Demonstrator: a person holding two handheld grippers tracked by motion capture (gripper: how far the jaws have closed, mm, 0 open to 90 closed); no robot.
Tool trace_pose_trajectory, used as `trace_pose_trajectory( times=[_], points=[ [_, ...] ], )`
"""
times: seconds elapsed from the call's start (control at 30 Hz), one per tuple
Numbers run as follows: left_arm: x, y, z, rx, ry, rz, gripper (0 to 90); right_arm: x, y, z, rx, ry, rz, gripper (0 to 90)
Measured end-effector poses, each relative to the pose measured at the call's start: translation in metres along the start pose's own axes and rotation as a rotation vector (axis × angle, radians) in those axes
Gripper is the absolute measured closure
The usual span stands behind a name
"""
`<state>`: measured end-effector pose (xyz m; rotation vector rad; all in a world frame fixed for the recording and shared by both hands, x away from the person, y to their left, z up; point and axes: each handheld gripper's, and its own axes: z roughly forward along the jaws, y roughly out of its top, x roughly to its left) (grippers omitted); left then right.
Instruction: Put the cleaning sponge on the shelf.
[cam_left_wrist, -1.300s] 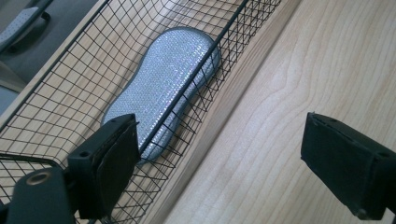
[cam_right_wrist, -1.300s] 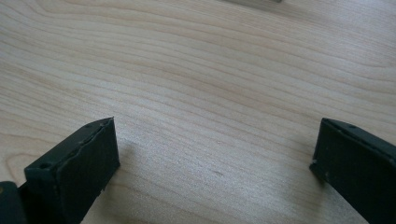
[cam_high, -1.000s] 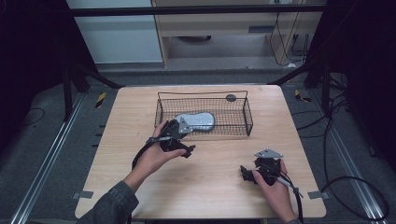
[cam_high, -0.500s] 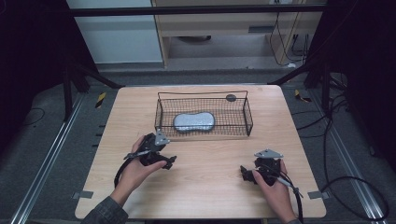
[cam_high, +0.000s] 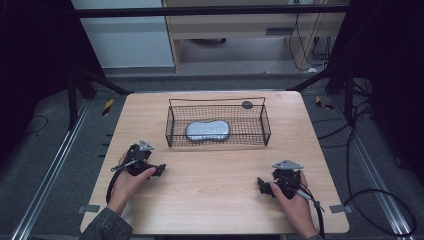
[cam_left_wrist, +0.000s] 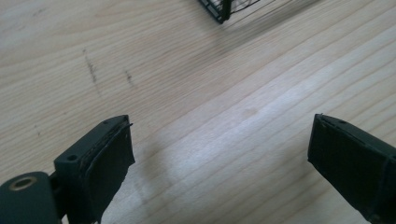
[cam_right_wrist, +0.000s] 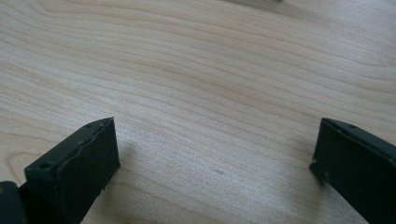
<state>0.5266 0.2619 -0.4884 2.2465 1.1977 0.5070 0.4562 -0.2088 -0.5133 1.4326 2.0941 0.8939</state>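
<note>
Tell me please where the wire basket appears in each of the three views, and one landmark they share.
High view: the wire basket stands at the table's middle, towards the far edge, holding a grey pouch.
Left gripper view: one basket corner at the top edge, right of centre.
Right gripper view: I cannot find it with certainty.
Shared landmark: the light wooden table.

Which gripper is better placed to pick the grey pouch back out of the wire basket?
Probably the left gripper: open, empty, and nearer the grey pouch in the wire basket. The right gripper is open too, but sits farther off.
</note>
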Motion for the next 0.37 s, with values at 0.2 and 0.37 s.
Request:
trace_pose_trajectory(
  times=[0.2,0.37],
  points=[
    [0.006,-0.01,0.01,-0.046,-0.028,-0.045,0.0,0.0,0.0,0.0,0.0,0.0,0.0,0.6],
    [0.008,-0.018,0.012,-0.124,-0.033,-0.047,0.0,0.0,0.0,0.0,0.0,0.001,-0.001,0.6]
  ],
)
